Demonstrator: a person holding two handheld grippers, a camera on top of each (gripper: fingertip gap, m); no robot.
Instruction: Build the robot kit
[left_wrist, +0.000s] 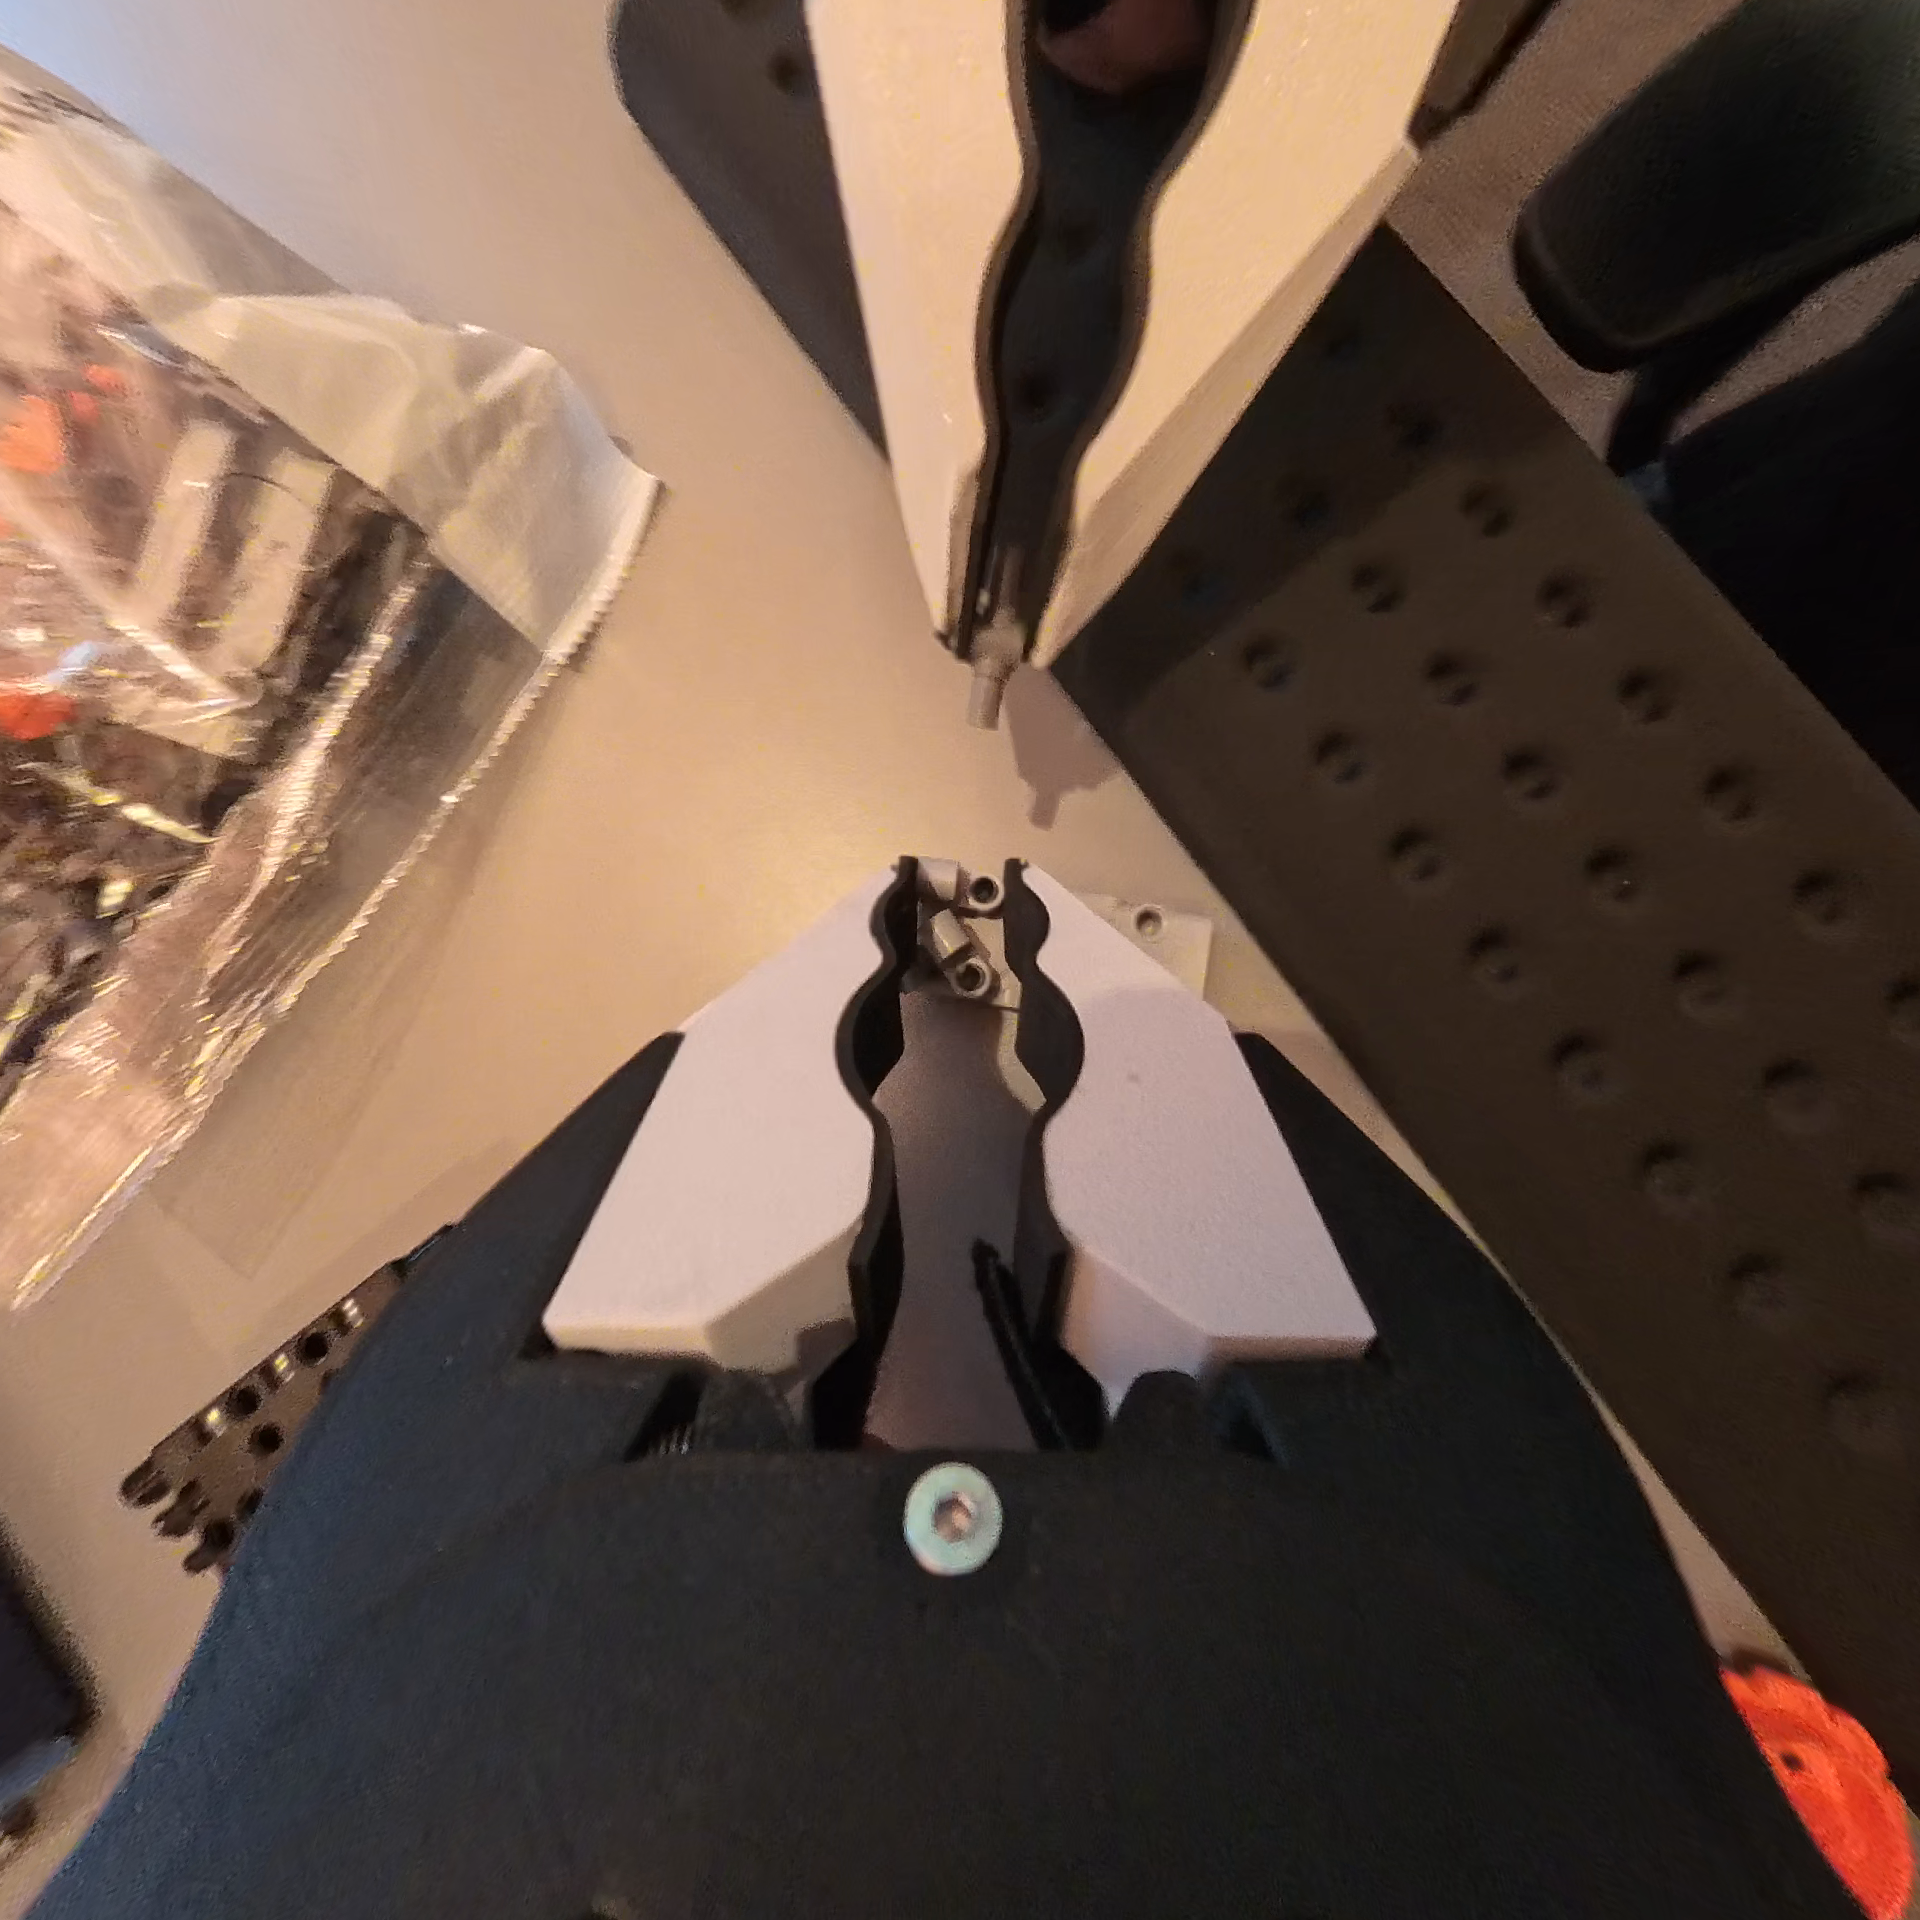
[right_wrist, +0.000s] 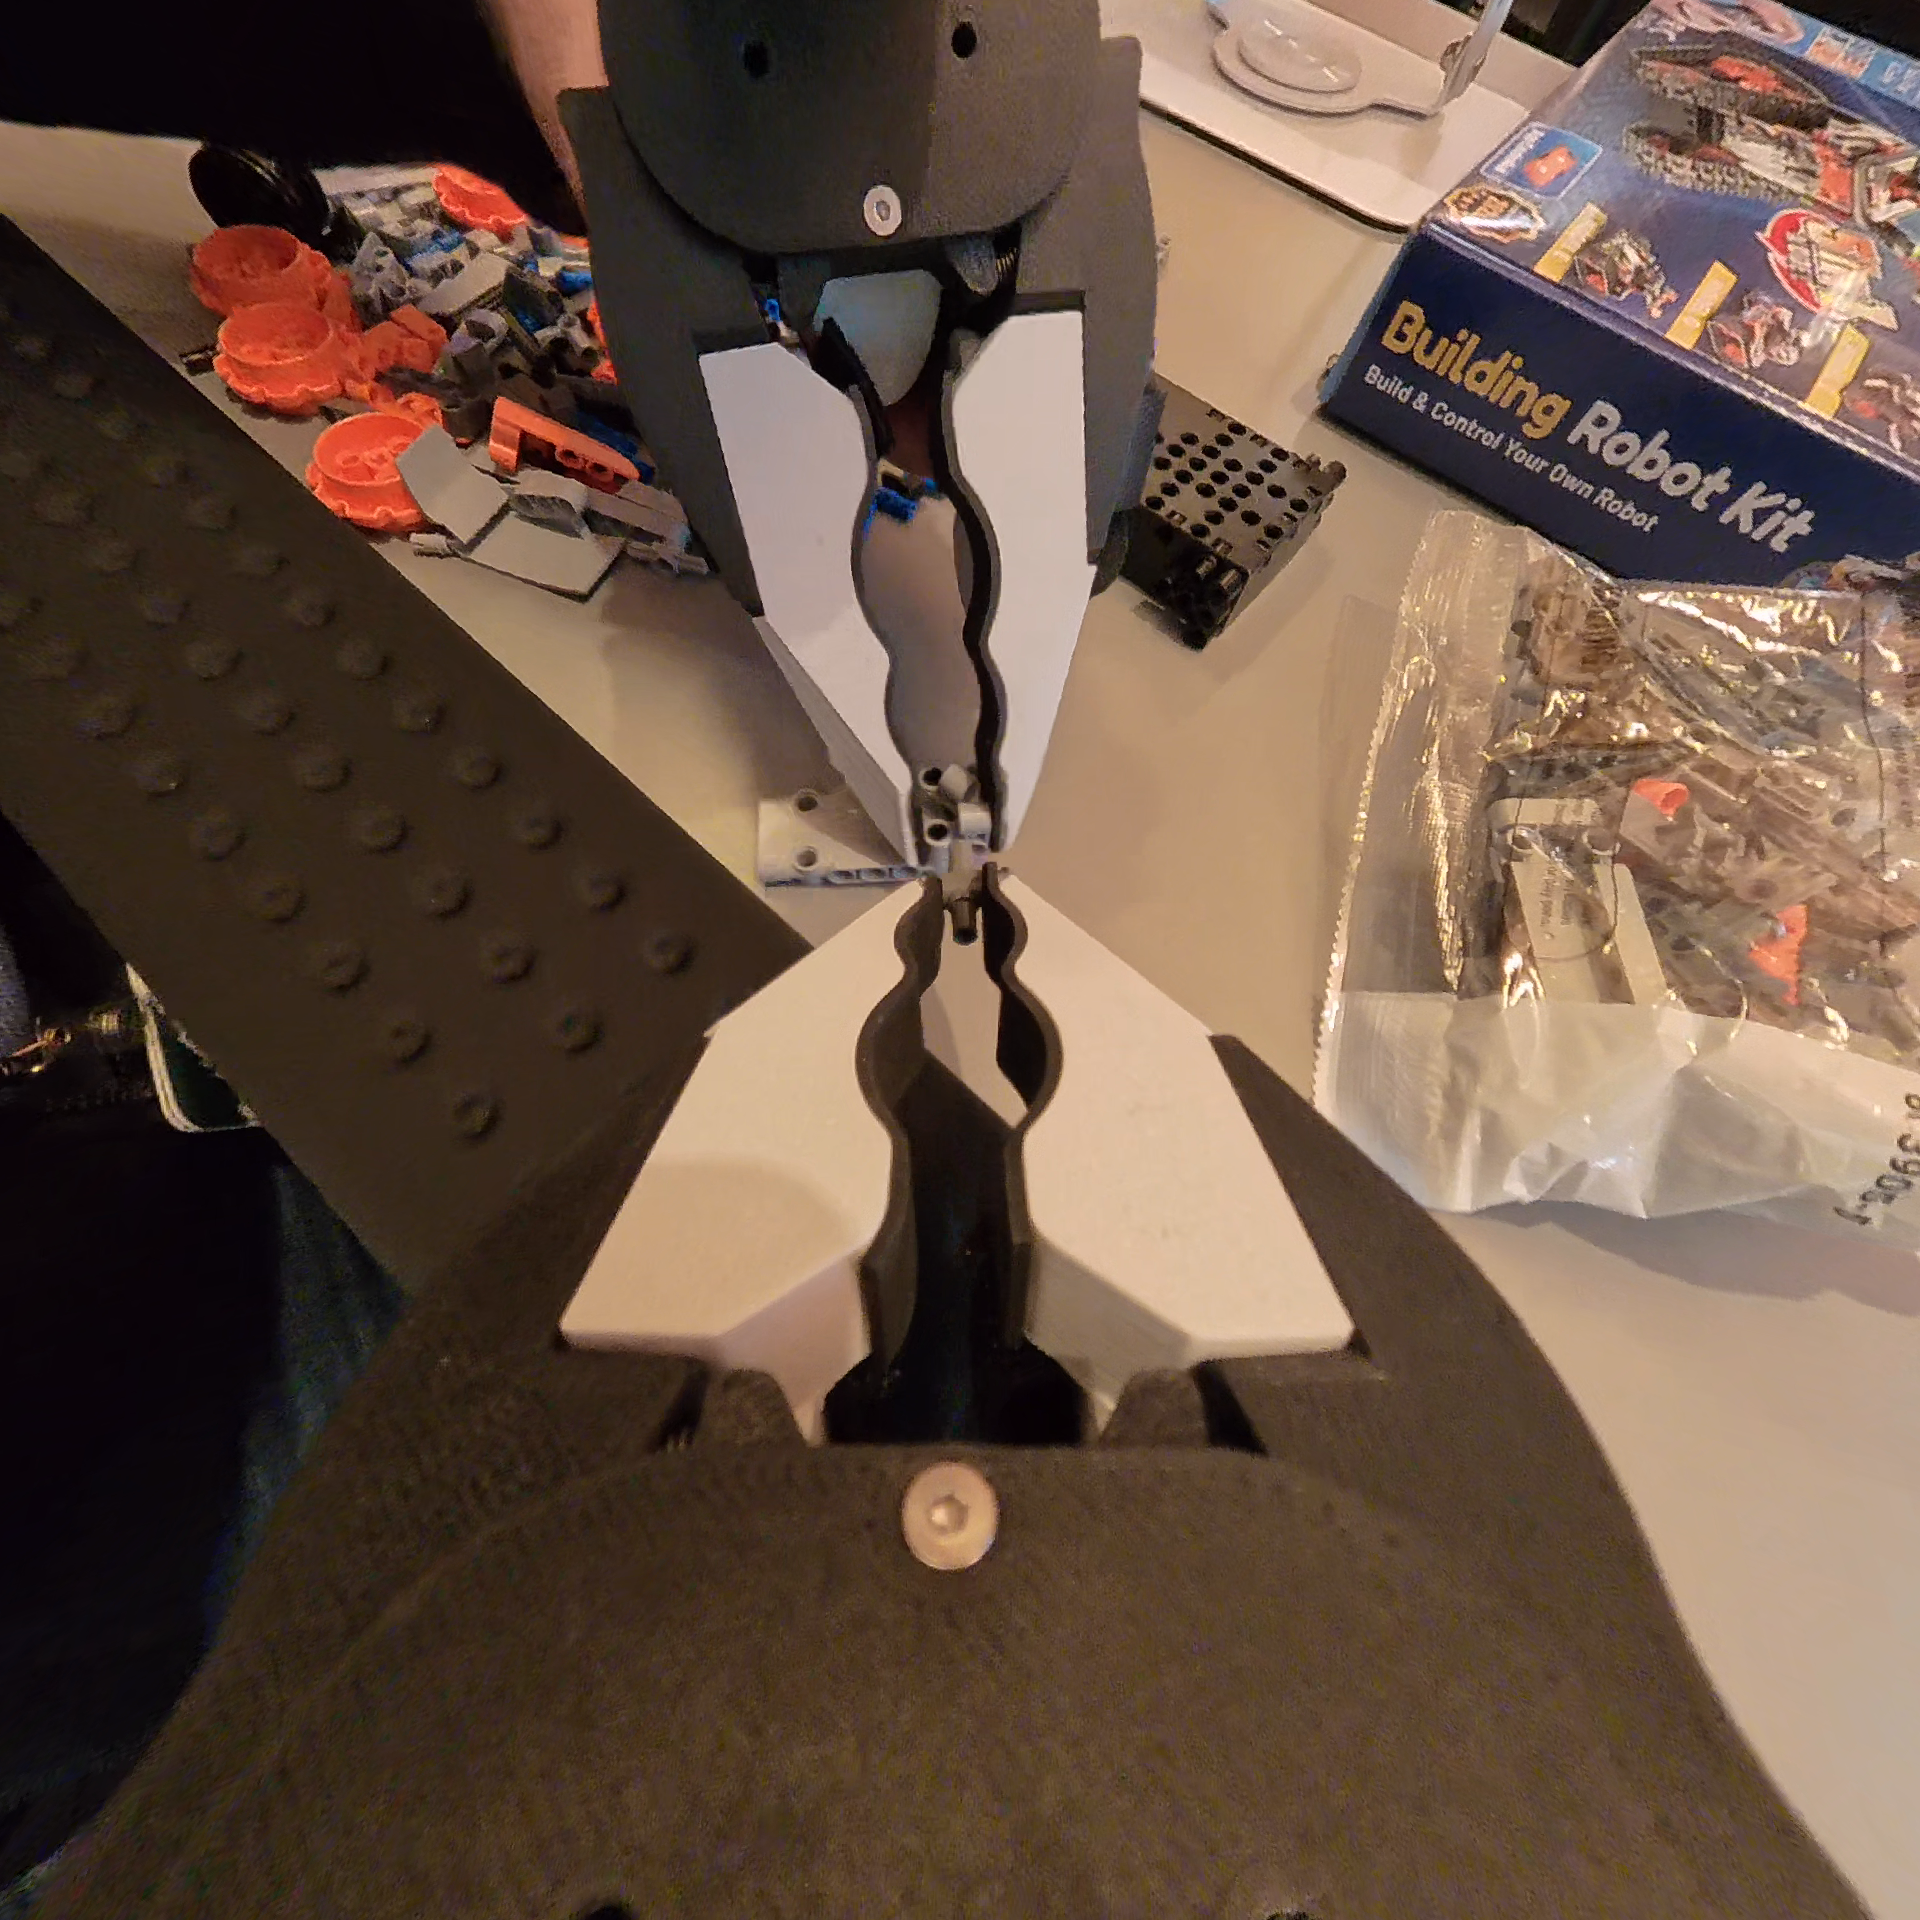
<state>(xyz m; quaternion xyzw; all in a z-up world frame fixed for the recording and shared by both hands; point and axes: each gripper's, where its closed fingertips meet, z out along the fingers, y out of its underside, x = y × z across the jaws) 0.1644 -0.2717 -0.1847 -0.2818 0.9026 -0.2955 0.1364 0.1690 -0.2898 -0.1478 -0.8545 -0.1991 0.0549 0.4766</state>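
My left gripper (left_wrist: 961, 883) is shut on a small grey connector piece with round holes (left_wrist: 961, 930), held just above the table. My right gripper (right_wrist: 968, 899) is shut on a small grey peg (right_wrist: 964, 914). In the left wrist view the right gripper (left_wrist: 989, 649) comes in from the top, and the peg (left_wrist: 984, 696) sticks out of its tips, pointing at the connector across a short gap. In the right wrist view the left gripper (right_wrist: 956, 821) faces mine tip to tip, and the connector (right_wrist: 951, 816) sits almost against the peg. A flat grey holed piece (right_wrist: 800, 836) lies under the left gripper.
A long dark studded plate (right_wrist: 260, 675) runs diagonally beside both grippers and also shows in the left wrist view (left_wrist: 1558, 831). A clear bag of parts (right_wrist: 1662, 883) lies at the right. A blue kit box (right_wrist: 1662, 260), a black perforated block (right_wrist: 1216, 520) and a pile of orange, grey and blue parts (right_wrist: 416, 364) lie behind. Across from one pair of fingers to the other is roughly 4 centimetres.
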